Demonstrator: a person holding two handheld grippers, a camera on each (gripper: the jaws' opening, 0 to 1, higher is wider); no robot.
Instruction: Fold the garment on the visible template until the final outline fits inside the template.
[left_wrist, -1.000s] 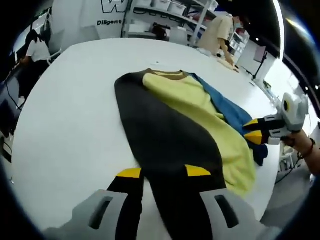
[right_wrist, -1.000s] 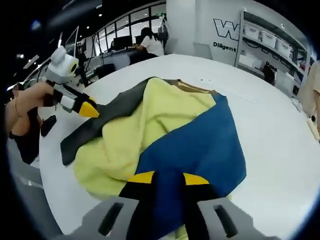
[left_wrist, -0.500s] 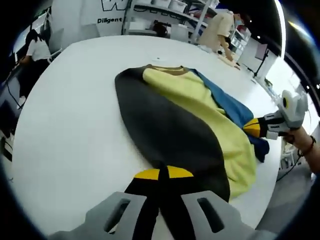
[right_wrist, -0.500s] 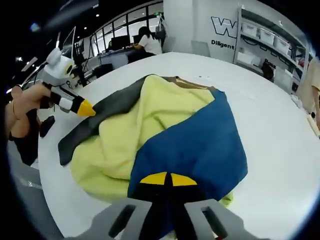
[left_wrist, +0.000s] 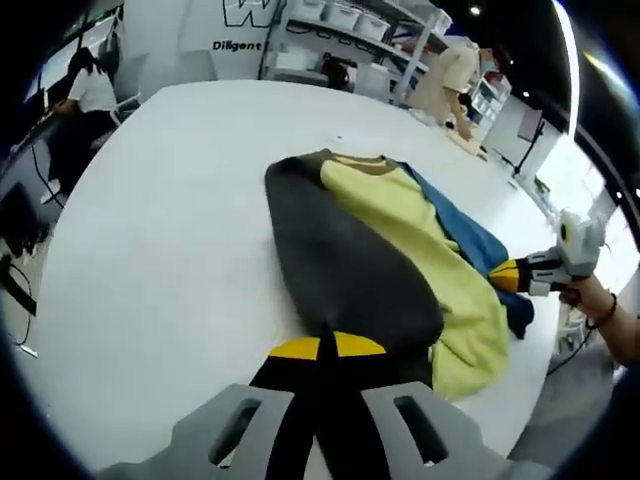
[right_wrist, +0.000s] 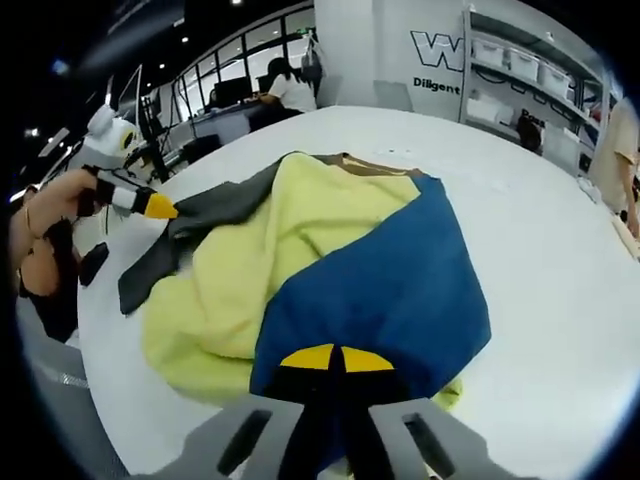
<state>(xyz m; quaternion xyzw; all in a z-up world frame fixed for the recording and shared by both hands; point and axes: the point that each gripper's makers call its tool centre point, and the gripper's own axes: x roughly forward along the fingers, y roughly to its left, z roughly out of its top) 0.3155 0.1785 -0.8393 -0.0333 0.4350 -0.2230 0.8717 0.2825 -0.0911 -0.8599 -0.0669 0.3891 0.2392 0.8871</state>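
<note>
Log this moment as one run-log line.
left gripper: shut on dark panel | right gripper: shut on blue panel | garment: unfolded on white table

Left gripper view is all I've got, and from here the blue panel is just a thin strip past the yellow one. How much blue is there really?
Observer: In the right gripper view the blue panel is a broad sheet lying over part of the yellow panel.
Operator: Is the right claw actually on the cloth?
Observer: Yes, the right claw is shut on the blue panel's near edge.
Operator: And the dark panel on my side, is it off the table?
Observer: From the right side, the left claw has pinched an edge of the dark panel. A flap below it lies on the white table.
</note>
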